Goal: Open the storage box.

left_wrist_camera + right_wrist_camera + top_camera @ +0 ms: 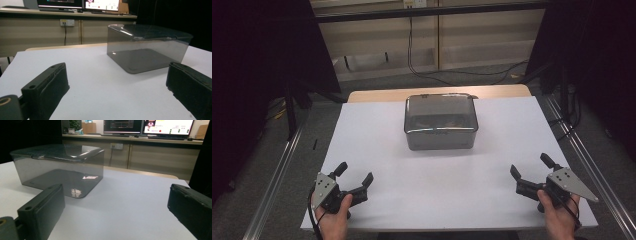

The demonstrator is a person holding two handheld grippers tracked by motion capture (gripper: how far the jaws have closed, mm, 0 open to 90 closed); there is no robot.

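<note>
Smoky grey plastic is what draws the eye: a lidded storage box (441, 122) sits on the white table sheet (377, 130), toward its far edge and roughly centred. Its lid is on and looks seated all round. Something dark and brownish shows faintly through the lid from above, too dim to name.

Both grippers are well short of the box, on the near side of it. The left gripper (357, 184) is off to the box's near left, held in the person's hand, its two black jaws spread wide with nothing between them. The right gripper (532, 172) mirrors it off the box's near right, jaws equally wide and empty. From each gripper's own view the box stands clear ahead, bare white sheet lying between the jaws and its wall.

By my reckoning nothing has been started. The box is untouched and closed, and neither tool is near enough to grip. Everything remains: closing the gap to the box, taking hold, and whatever is meant for the lid or contents.
</note>
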